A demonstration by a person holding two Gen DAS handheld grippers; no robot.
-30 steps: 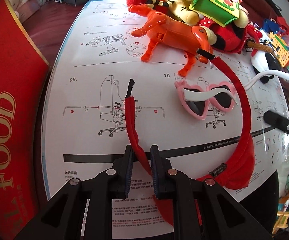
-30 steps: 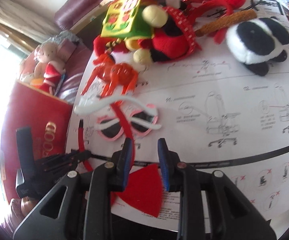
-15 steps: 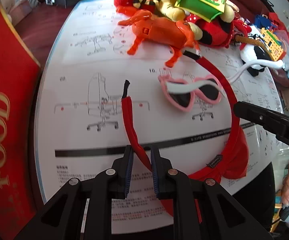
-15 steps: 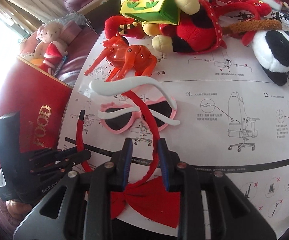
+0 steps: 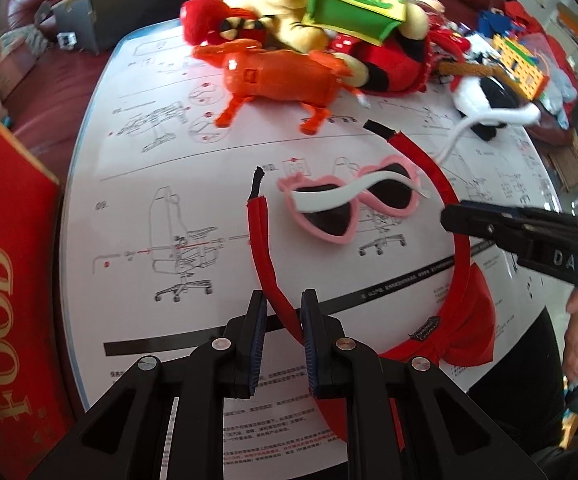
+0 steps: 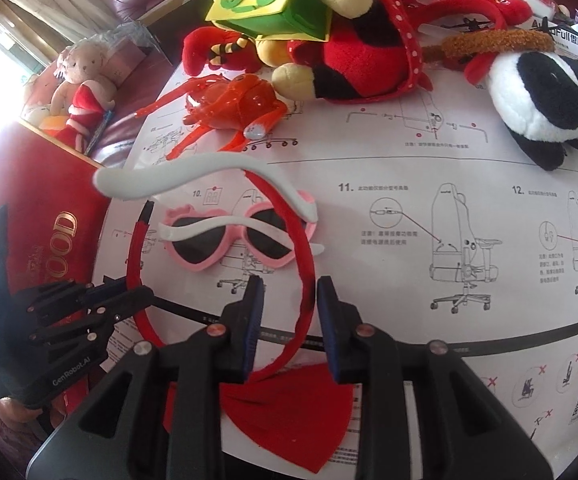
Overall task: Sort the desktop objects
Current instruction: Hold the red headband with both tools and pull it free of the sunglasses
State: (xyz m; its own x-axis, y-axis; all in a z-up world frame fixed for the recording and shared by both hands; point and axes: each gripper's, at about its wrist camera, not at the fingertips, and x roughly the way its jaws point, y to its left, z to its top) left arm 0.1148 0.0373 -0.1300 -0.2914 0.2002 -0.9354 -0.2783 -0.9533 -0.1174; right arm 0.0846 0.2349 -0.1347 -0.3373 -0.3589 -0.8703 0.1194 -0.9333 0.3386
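One red headband (image 5: 263, 248) in both narrowly closed grippers (image 5: 283, 320) (image 6: 289, 316), one sunglasses (image 5: 345, 208) inside its arc, bare sheet (image 6: 409, 240) rightward.

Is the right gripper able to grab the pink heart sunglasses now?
Probably not yet. The right gripper has the red headband between its jaws, and the band crosses over the pink heart sunglasses. It would likely need to let the headband go first.
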